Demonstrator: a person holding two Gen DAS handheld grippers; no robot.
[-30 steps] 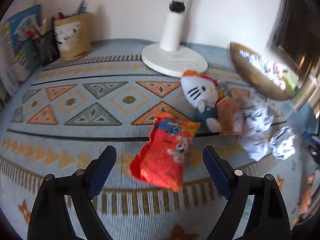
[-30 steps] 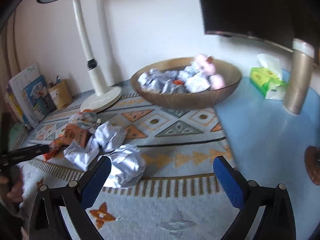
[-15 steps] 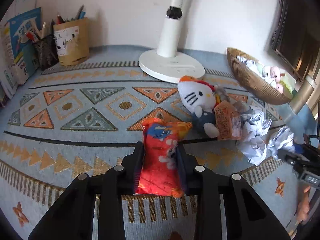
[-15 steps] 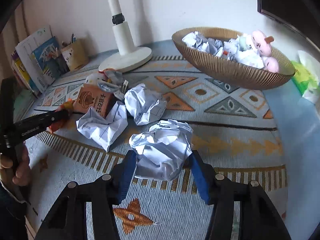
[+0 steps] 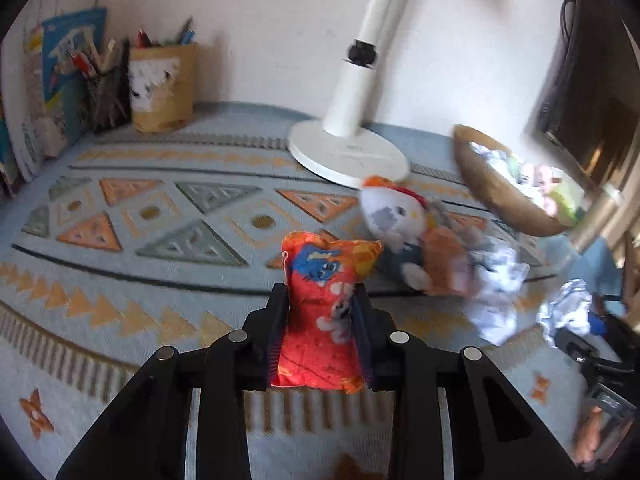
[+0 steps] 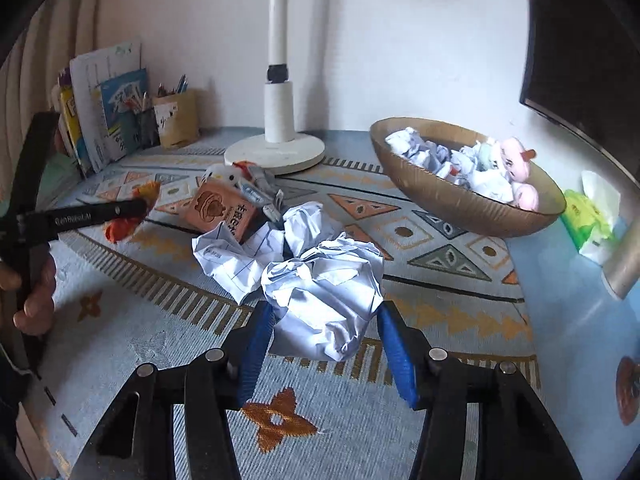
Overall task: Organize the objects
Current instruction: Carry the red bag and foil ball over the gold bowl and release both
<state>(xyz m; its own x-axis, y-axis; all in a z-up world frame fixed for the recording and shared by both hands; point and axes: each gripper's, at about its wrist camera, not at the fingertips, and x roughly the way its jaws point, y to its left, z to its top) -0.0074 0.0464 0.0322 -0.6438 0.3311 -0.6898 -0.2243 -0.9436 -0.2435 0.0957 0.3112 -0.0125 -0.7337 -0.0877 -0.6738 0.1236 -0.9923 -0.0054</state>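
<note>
We have the left gripper [image 5: 320, 332] clamped on the red snack packet [image 5: 322, 312] and the right gripper [image 6: 326, 344] squeezing the crumpled paper ball [image 6: 326, 300], likely bound for the wicker bowl [image 6: 460, 196] beyond the right jaws.

Two close, downward-tilted wrist views

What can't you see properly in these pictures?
- Left wrist view: the cat plush is smeared by motion blur.
- Right wrist view: the lamp has its head cut off by the top edge.
- Right wrist view: the bowl has its bottom hidden under paper balls.
</note>
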